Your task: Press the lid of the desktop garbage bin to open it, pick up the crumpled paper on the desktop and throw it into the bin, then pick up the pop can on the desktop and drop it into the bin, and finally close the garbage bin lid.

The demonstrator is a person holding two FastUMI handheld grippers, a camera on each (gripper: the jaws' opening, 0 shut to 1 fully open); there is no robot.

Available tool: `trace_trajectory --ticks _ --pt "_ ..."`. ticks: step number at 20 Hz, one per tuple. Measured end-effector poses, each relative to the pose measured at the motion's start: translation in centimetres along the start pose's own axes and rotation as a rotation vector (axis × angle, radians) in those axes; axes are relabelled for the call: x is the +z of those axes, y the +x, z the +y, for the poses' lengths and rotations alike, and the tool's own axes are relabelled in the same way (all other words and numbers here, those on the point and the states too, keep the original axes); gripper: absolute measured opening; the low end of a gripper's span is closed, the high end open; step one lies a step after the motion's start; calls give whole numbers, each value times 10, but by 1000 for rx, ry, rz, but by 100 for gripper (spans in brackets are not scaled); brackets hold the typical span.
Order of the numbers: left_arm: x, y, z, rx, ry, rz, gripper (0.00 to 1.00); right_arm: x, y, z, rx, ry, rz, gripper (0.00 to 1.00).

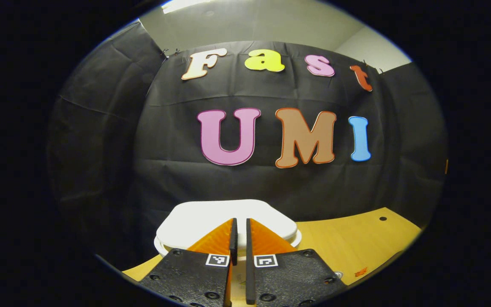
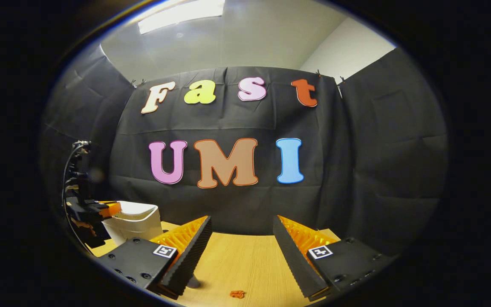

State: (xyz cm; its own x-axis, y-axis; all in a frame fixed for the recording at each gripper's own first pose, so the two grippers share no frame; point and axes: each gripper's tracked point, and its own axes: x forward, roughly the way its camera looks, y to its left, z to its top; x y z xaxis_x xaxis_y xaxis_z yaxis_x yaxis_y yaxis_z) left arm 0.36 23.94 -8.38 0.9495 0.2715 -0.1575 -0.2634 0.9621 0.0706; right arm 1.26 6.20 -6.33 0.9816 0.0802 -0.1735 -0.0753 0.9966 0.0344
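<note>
Dim booth, bright ceiling light (image 2: 181, 15) glaring overhead, strong fisheye bending at edges, soft blur toward the rim

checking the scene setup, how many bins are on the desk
1: the white bin stands at the desk's far edge, just ahead of the left gripper; it also appears at left in the right gripper view.

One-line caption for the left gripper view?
Left tool, fingers nearly together, poised just above the closed white lid of the desktop garbage bin on a wooden desktop.
</note>
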Motion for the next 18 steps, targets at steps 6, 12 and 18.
trace_trajectory --ticks 6,12,18 --pt "27 -33 -48 -78 4 -41 45 4 18 -8 36 10 -6 96" --pt "23 -73 -82 -110 26 -23 86 -22 38 -6 92 -1 47 96" --pt "2 -99 -101 -114 16 28 88 -85 64 3 152 -24 191 96"
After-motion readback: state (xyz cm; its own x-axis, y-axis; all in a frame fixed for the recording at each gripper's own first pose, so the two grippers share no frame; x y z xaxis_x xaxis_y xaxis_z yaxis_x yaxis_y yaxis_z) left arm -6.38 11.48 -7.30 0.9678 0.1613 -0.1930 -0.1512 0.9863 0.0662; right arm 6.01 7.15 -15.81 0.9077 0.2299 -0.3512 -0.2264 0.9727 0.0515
